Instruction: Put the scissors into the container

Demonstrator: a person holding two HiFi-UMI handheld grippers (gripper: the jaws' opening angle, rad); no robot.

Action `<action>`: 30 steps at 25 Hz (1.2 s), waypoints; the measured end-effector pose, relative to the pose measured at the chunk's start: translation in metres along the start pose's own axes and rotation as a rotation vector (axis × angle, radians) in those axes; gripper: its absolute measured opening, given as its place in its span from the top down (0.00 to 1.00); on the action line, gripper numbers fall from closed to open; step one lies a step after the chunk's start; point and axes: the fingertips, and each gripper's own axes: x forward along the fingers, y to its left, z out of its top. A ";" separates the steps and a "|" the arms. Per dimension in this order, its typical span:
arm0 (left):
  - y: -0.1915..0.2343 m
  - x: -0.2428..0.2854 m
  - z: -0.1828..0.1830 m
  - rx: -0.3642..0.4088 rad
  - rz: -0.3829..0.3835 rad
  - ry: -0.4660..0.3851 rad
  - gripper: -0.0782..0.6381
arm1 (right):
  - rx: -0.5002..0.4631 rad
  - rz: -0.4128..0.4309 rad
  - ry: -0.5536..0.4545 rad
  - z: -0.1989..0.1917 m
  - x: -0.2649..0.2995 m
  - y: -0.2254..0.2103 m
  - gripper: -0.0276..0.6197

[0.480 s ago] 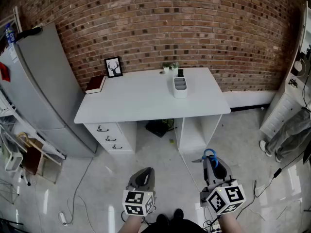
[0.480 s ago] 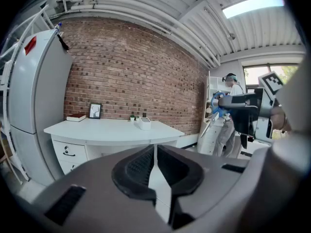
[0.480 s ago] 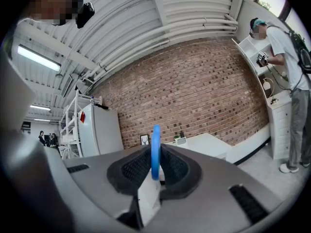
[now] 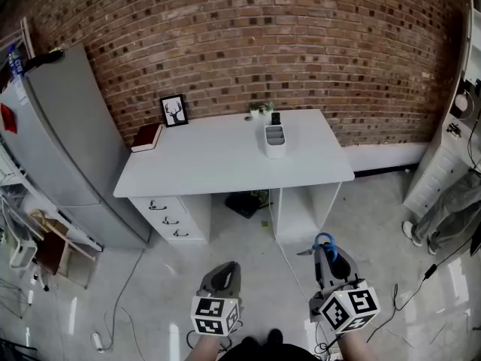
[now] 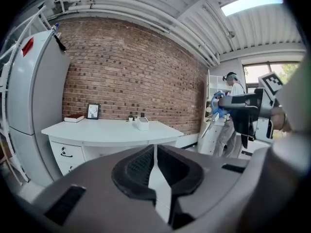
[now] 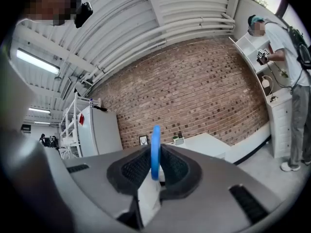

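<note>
The scissors (image 4: 322, 244) have blue handles and stick up out of my right gripper (image 4: 325, 260), which is shut on them low in the head view. A blue handle loop (image 6: 155, 149) stands between the pads in the right gripper view. The scissors (image 5: 215, 107) also show at the right of the left gripper view. The white container (image 4: 275, 140) stands far off on the white desk (image 4: 225, 164), right of centre; it appears small as the container (image 5: 142, 124) in the left gripper view. My left gripper (image 4: 222, 277) is shut on nothing, beside the right one.
A grey fridge (image 4: 68, 141) stands left of the desk. A picture frame (image 4: 173, 111), a dark red book (image 4: 146, 136) and a small plant (image 4: 263, 110) sit on the desk. White shelving (image 4: 458, 119) is at the right. A person (image 6: 291, 81) stands by it. Cables (image 4: 120, 307) lie on the floor.
The desk and wall have shifted slightly in the head view. Both grippers keep their places and states.
</note>
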 end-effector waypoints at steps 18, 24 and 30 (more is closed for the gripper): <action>-0.005 0.044 -0.003 0.029 0.030 0.028 0.85 | -0.007 0.056 -0.001 -0.003 0.043 -0.026 0.88; 0.027 0.094 0.009 0.018 0.020 0.033 0.85 | -0.013 0.055 0.003 0.000 0.099 -0.033 0.88; 0.071 0.160 0.032 0.007 0.002 0.032 0.85 | -0.020 0.035 -0.005 0.010 0.175 -0.044 0.88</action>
